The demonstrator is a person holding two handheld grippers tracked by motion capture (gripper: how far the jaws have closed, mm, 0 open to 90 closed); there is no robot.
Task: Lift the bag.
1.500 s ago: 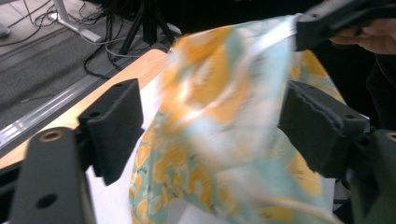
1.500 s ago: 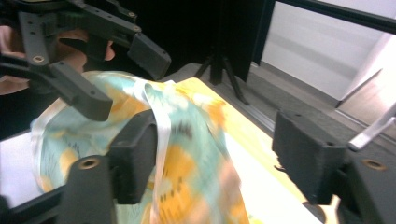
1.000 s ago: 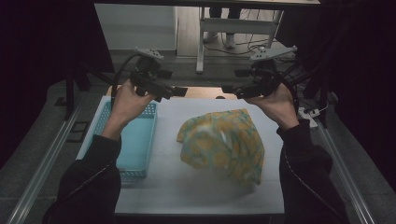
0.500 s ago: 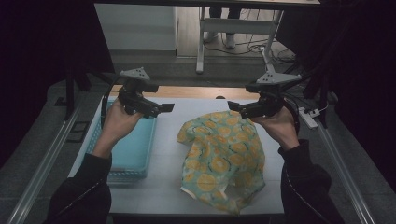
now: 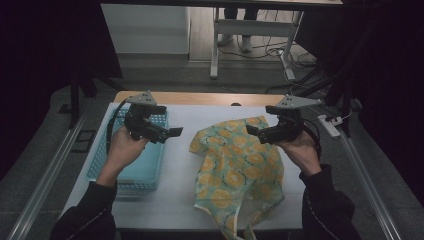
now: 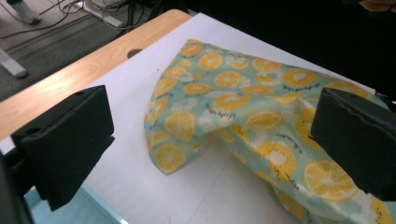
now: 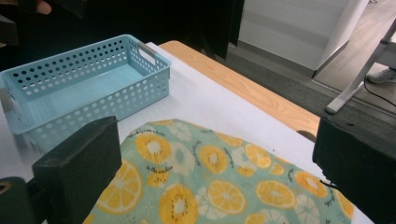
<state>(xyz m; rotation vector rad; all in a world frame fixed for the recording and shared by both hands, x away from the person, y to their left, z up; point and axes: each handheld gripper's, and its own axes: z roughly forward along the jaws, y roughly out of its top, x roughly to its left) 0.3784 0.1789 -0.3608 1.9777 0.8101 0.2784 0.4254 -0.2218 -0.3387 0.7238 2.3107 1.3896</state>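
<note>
A green cloth printed with orange and lemon slices (image 5: 235, 165) lies spread and rumpled on the white table cover (image 5: 170, 200), one corner hanging over the front edge. My left gripper (image 5: 176, 132) hovers left of the cloth, above the basket's right rim, its jaws wide open. In the left gripper view the cloth (image 6: 233, 107) lies beyond the left gripper (image 6: 210, 154). My right gripper (image 5: 251, 130) is over the cloth's far right part; its jaws have just been opening and stand open, with nothing between them. The right gripper (image 7: 215, 172) looks down on the cloth (image 7: 210, 186).
A light blue perforated basket (image 5: 145, 160) stands empty at the table's left, also seen as the basket (image 7: 84, 79). A wooden table edge (image 5: 200, 97) runs along the back. Metal rails flank the table, and a power strip (image 5: 330, 125) and cables lie at the far right.
Both hands have come down and toward the front. The cloth, bunched up near the grippers a second ago, now lies spread flat, free of both grippers.
</note>
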